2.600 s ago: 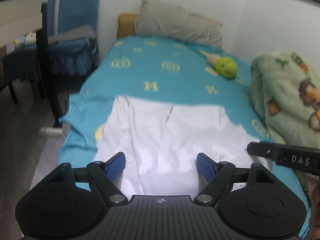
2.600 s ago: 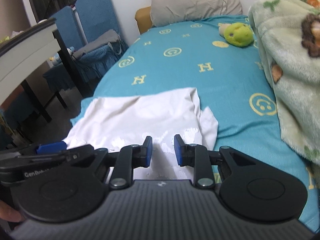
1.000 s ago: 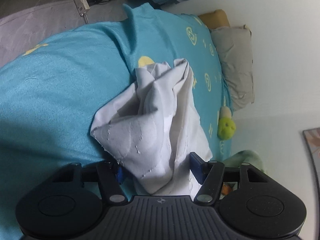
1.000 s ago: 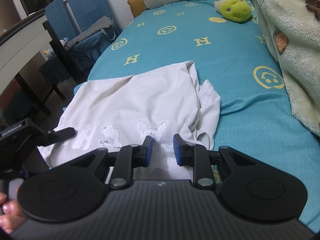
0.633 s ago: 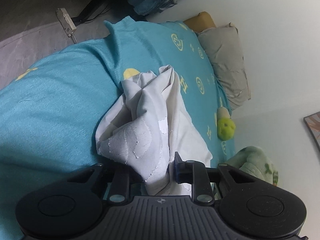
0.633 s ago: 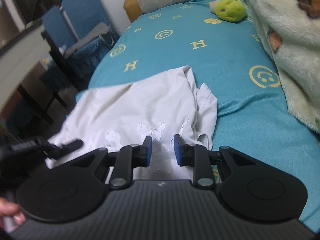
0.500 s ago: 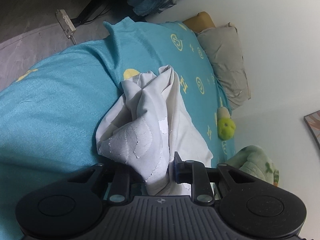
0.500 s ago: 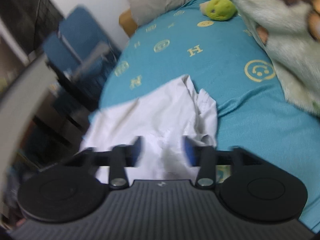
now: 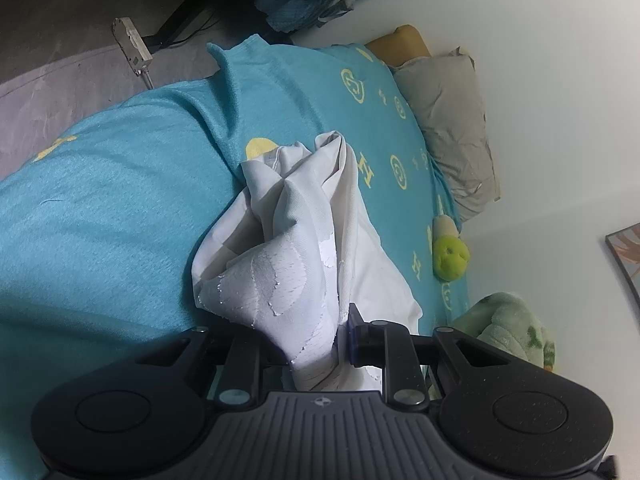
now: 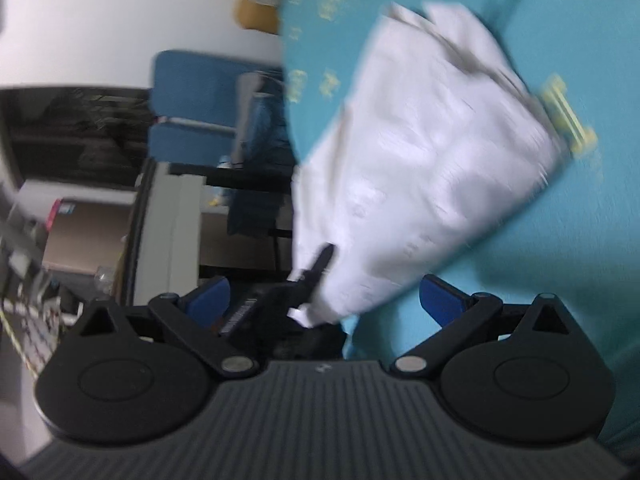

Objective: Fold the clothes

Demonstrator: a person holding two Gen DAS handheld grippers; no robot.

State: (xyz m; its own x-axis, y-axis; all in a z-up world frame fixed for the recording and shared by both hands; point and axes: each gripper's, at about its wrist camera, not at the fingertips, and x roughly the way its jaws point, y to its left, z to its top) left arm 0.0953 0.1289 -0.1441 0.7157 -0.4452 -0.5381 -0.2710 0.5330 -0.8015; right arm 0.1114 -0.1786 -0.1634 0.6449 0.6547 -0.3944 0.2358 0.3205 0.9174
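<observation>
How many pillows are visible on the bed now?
2: a grey pillow at the head of the bed against the wall, and a mustard-yellow pillow partly hidden beside it. More may be hidden.

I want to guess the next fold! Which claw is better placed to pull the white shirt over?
Probably the left claw: it is shut on the shirt. The right claw has just opened and holds nothing.
</observation>
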